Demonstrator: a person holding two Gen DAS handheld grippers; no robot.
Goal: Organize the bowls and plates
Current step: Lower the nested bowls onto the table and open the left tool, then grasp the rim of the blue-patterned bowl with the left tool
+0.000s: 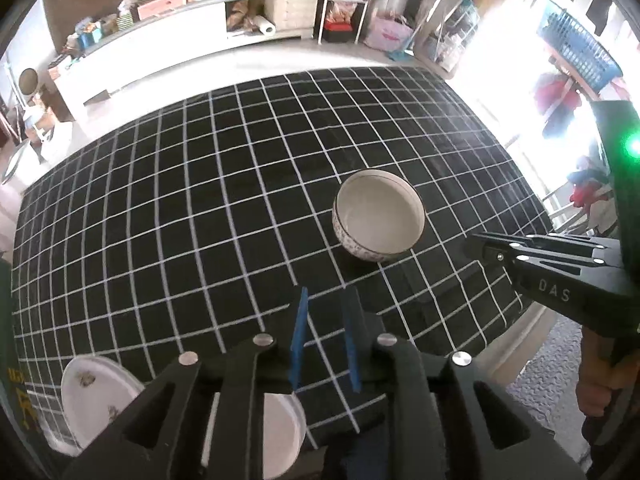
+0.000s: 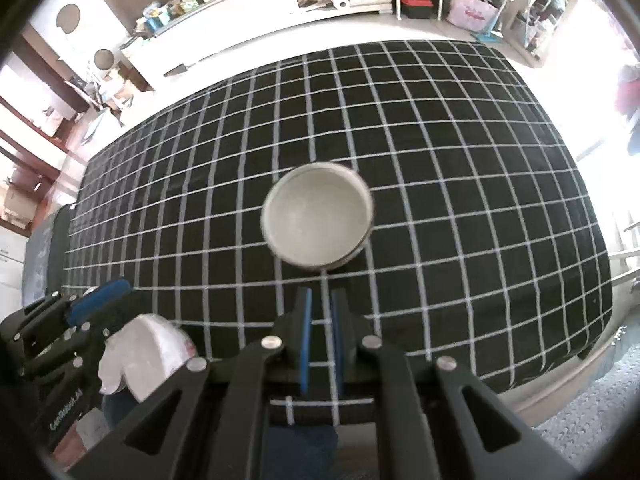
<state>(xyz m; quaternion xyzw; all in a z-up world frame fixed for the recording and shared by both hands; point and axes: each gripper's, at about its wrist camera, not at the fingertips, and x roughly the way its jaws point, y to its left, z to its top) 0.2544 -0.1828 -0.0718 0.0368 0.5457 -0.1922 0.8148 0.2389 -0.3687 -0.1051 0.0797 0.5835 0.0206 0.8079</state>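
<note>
A white bowl [image 1: 379, 216] with a patterned outside stands upright on the black checked tablecloth [image 1: 200, 200]; it also shows in the right wrist view [image 2: 318, 222], just ahead of my right gripper [image 2: 322, 304]. My left gripper [image 1: 326, 308] hovers short of the bowl, its blue pads a narrow gap apart with nothing between them. The right gripper's pads are also close together and empty; it shows from the side in the left wrist view [image 1: 476, 242]. White plates [image 1: 96, 396] lie at the near left under my left gripper, partly hidden; they show in the right wrist view [image 2: 156, 350].
The tablecloth [image 2: 480, 200] covers the whole table, whose near edge runs at lower right. Beyond the far edge are a white shelf unit [image 1: 168, 24] with clutter and a blue basket [image 1: 576, 48] at right. My left gripper shows at lower left in the right wrist view [image 2: 92, 300].
</note>
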